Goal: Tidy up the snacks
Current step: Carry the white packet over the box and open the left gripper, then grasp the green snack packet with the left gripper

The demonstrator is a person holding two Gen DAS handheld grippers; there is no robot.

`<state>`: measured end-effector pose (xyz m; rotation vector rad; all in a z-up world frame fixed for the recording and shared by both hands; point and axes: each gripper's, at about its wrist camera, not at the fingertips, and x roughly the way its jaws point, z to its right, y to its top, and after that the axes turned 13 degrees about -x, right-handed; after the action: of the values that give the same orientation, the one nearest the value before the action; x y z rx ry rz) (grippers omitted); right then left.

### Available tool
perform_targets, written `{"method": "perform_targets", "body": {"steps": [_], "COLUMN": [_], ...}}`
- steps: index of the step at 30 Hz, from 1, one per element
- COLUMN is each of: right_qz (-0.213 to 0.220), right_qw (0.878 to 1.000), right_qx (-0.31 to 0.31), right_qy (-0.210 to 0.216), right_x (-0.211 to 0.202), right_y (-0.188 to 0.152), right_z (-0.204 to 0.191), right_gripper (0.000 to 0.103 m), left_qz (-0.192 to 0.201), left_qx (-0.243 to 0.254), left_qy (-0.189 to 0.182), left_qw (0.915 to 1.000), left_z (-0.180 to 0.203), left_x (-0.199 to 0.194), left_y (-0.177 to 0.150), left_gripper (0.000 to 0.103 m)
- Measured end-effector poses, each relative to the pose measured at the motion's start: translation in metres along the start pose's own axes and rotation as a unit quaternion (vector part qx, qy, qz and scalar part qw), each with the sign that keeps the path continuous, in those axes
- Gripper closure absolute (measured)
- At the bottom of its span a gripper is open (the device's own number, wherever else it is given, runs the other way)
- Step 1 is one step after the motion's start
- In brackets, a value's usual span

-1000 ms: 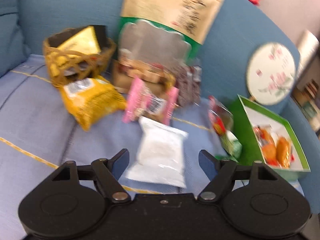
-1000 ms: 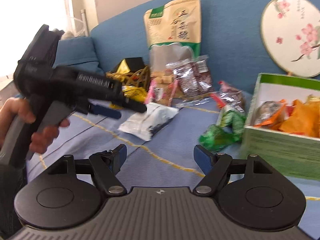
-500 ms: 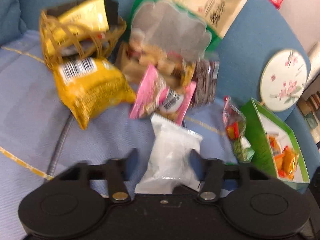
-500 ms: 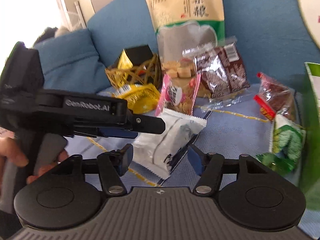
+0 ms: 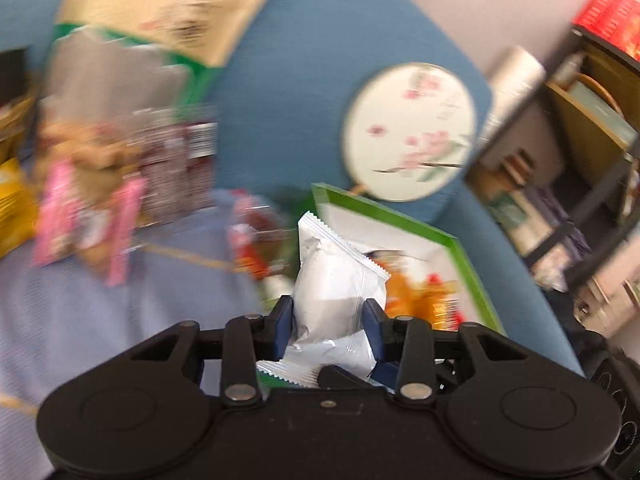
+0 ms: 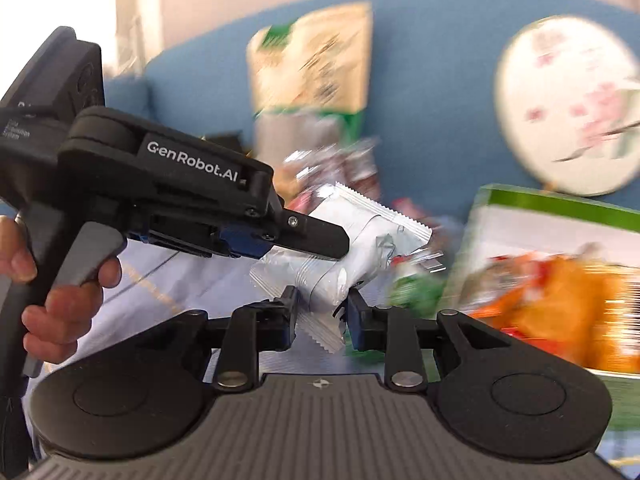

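Note:
My left gripper is shut on a white snack packet and holds it in the air in front of a green box that holds orange snacks. In the right wrist view the same white packet sits between the left gripper's fingers, and my right gripper is shut on its lower end. The green box lies to the right there.
A large beige and green bag, a pink packet and dark wrapped snacks lie blurred on the blue sofa. A round flowered fan leans on the backrest. Shelves stand at the right.
The left gripper closed on the white packet and lifted it off the sofa toward the green box. The right gripper closed on the packet's lower end.

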<state>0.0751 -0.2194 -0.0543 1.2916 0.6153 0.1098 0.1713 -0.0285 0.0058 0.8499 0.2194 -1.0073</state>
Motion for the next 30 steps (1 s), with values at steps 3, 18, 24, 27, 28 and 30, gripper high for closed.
{"method": "perform_targets", "body": {"steps": [3,18,24,27,28,30], "right_qz": [0.019,0.057,-0.007,0.033,0.041,0.048], "right_qw": [0.999,0.976,0.964,0.968,0.968,0.97], "right_qx": [0.027,0.12,0.085,0.067,0.058,0.036], "right_qy": [-0.032,-0.174,-0.253,-0.24,-0.239,-0.235], "right_x": [-0.022,-0.07,-0.06,-0.065,-0.064,-0.06], "right_y": [-0.002,-0.02,-0.027,-0.024,-0.022,-0.019], "right_z": [0.022,0.119,0.122,0.11,0.106,0.096], "right_gripper": [0.057,0.056,0.011,0.003,0.0,0.0], "left_qz": [-0.006,-0.046,-0.011,0.014,0.027,0.053], "left_qx": [0.023,0.11,0.095,0.071,0.063,0.051], "left_qy": [-0.014,-0.065,-0.02,-0.011,-0.003,0.017], "left_qw": [0.9996,0.9907,0.9952,0.9973,0.9976,0.9971], "left_z": [0.028,0.137,0.102,0.066,0.054,0.03], "left_x": [0.02,0.122,0.112,0.076,0.063,0.04], "left_y": [0.003,-0.009,-0.01,-0.003,0.0,0.003], "left_gripper": [0.063,0.057,0.0,0.0,0.0,0.0]}}
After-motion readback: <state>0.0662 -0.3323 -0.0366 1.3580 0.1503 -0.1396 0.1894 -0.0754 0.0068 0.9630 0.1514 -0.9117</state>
